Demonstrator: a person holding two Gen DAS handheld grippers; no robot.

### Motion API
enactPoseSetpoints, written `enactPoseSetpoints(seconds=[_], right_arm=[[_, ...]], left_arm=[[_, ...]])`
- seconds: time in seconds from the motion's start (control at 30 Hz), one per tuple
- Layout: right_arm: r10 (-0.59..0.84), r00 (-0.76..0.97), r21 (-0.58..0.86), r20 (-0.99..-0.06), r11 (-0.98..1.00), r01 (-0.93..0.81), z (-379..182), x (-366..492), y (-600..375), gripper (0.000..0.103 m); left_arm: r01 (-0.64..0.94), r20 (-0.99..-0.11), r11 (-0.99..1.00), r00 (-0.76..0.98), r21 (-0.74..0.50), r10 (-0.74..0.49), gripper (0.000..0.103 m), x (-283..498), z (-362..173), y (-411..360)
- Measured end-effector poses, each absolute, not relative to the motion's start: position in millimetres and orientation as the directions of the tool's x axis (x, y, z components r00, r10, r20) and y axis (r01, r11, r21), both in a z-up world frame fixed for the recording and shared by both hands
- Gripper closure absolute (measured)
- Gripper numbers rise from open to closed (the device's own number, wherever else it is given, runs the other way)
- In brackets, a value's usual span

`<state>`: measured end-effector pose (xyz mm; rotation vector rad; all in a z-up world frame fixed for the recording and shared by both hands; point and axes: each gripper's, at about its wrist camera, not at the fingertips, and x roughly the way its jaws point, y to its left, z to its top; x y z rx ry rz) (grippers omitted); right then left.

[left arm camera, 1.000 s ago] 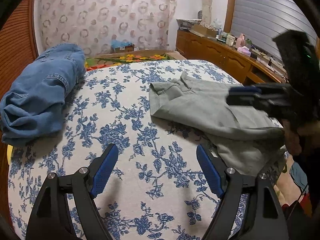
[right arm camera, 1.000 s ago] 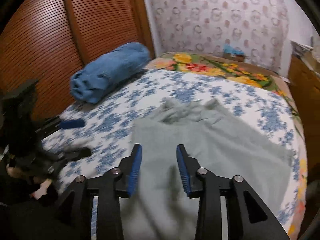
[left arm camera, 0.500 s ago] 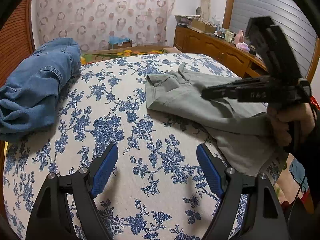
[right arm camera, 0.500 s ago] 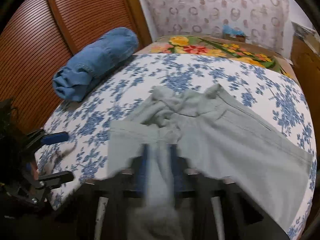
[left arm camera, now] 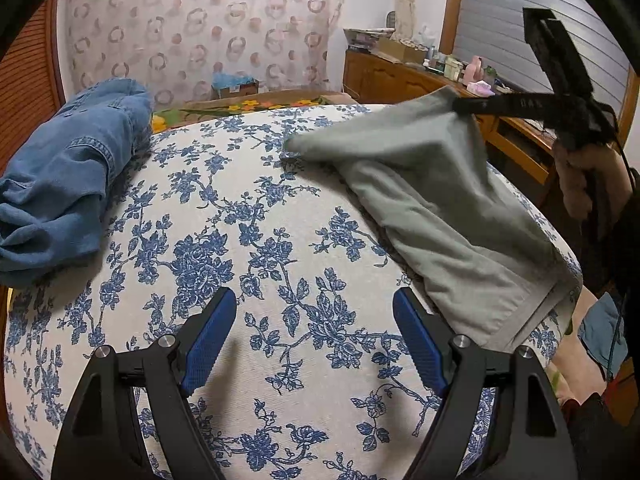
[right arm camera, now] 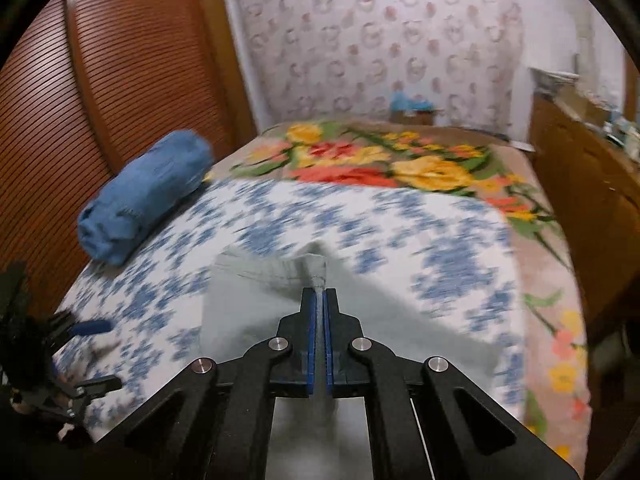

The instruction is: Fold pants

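Grey-green pants (left arm camera: 432, 184) lie on the right side of a bed with a blue-flowered cover (left arm camera: 256, 248). My right gripper (right arm camera: 319, 300) is shut on a fold of the pants (right arm camera: 256, 308) and holds it lifted above the bed; it also shows in the left wrist view (left arm camera: 460, 105). My left gripper (left arm camera: 312, 340) is open and empty, low over the bare cover, left of the pants' leg end. It appears small at the left edge of the right wrist view (right arm camera: 94, 354).
Rolled blue jeans (left arm camera: 68, 176) lie at the bed's left edge by a ribbed wooden wardrobe (right arm camera: 120, 80). A flowered blanket (right arm camera: 400, 164) covers the far end. A wooden dresser (left arm camera: 420, 80) with clutter stands on the right.
My right gripper came down on the pants, shut on a fold and lifted it up. My left gripper stayed open and moved slightly closer over the cover.
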<state>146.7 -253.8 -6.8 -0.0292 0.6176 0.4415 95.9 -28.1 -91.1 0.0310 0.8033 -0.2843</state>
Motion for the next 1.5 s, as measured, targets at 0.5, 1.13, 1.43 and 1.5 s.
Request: enactPoseSetpoints(seconds=[0.5, 1.13, 1.43, 1.5], right_arm=[[0.209, 0.761, 0.091, -0.614, 0.977, -0.195, -17.8, 170.3, -293.6, 0.1], [0.28, 0.731, 0.062, -0.622, 0.949, -0.31, -53.6, 35.4, -304.1, 0.077], [0.319, 0.725, 0.08, -0.61, 0.935, -0.344, -59.1, -2.6, -308.6, 0.077], [0.332, 0.724, 0.097, -0.605, 0.933, -0.346, -59.8, -5.9, -312.8, 0.077]], left_arm=[[0.276, -0.718, 0.959, 0.653, -0.07, -0.241, 0.022, 96.4, -91.3, -35.9], [0.421, -0.727, 0.906, 0.608, -0.047, -0.32, 0.022, 92.3, -82.4, -98.4], [0.456, -0.734, 0.89, 0.594, -0.031, -0.33, 0.022, 89.2, -80.8, -117.9], [0.458, -0.737, 0.888, 0.59, -0.031, -0.33, 0.022, 88.4, -82.2, -119.9]])
